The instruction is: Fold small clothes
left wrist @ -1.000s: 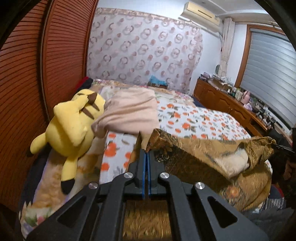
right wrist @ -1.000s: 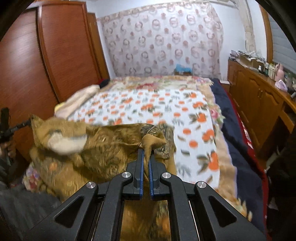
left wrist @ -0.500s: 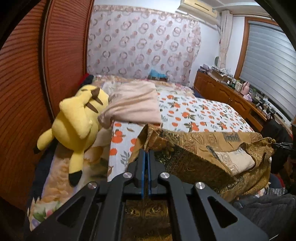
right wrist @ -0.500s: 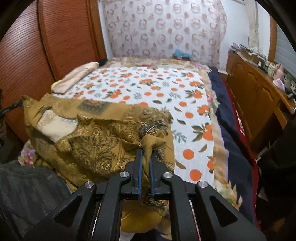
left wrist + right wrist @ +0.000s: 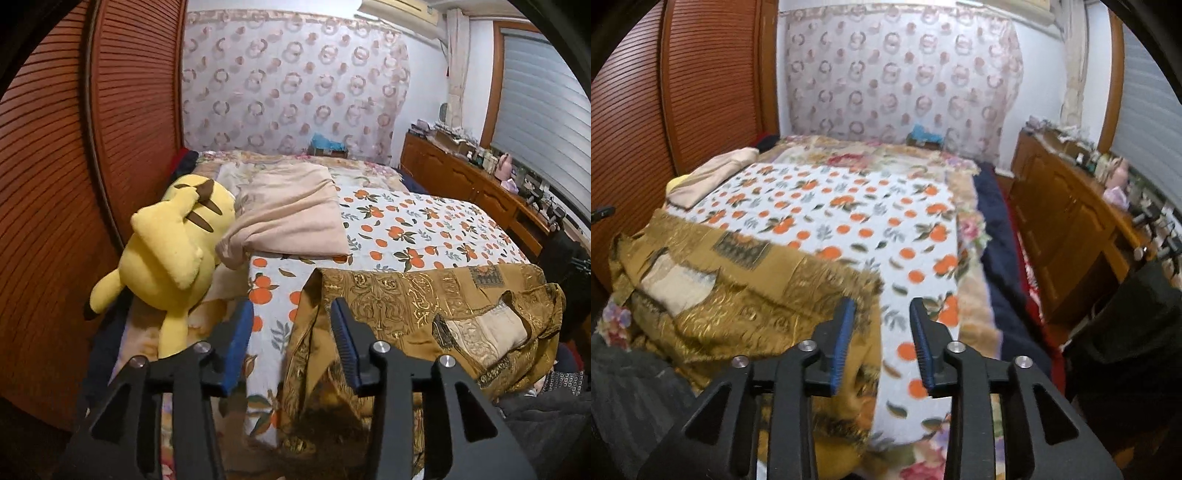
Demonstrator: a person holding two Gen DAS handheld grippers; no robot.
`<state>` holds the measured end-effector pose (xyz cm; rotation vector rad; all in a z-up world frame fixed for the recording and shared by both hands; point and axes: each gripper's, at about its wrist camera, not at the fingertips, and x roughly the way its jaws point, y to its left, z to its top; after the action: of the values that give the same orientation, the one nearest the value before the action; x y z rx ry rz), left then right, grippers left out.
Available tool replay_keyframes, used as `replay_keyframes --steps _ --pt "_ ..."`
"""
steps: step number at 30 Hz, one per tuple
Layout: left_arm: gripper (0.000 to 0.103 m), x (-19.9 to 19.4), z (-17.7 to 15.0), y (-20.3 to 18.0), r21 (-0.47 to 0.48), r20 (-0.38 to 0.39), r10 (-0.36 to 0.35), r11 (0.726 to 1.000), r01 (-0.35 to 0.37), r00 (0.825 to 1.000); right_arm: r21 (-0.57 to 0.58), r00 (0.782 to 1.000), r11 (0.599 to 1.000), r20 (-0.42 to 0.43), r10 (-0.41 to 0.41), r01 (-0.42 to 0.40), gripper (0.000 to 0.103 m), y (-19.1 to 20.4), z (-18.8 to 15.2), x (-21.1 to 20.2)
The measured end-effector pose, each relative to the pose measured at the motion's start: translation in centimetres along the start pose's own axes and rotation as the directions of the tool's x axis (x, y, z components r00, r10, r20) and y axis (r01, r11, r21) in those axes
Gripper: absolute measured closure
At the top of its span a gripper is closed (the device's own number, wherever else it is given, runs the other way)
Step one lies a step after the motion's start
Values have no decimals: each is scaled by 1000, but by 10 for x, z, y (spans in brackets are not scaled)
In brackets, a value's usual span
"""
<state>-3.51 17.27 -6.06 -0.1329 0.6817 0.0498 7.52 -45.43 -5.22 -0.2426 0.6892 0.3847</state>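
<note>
**Q:** Report the condition of both tools.

**A:** My left gripper has just been opening; its jaws stand apart, with the near-left edge of the gold patterned garment running under the gap but not pressed by either pad. My right gripper has likewise just been opening. Its jaws stand apart over the garment's right edge and the orange-print bedsheet, gripping nothing. Both tools are released.

**Q:** Where is the garment?

**A:** It lies across the near end of the bed, spread sideways, its lower part hanging over the bed edge toward me. A pale lining panel shows on one side, and the cloth there is bunched.

**Q:** Progress on the task?

**A:** My judgement: the garment has been laid down for folding, or one fold has been set. It is not yet a compact bundle. The bunched side needs smoothing, and further folds remain.

**Q:** Anything else on the bed?

**A:** A pink cloth lies further up, near a yellow plush toy. Whether that cloth belongs to the task I cannot tell.
</note>
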Motion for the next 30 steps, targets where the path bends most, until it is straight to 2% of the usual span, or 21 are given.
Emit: replay_keyframes --steps 6,15,21,26,30 --pt "60 40 14 -6 24 -51 -28 999 29 998 -11 999 999 8 46 -46 56 7 14 25" --pt "60 105 21 -5 11 -176 -51 999 54 983 7 990 995 -90 104 -104 54 11 19 93" --pt "60 123 19 -11 25 -227 -65 997 72 972 4 978 992 -168 123 -124 53 14 12 123" --pt "60 130 15 -11 29 -247 -72 996 82 966 -2 969 994 -223 104 -107 51 13 6 137" --pt "60 135 14 -8 21 -262 -83 996 91 962 28 963 992 -239 125 -122 50 10 3 143"
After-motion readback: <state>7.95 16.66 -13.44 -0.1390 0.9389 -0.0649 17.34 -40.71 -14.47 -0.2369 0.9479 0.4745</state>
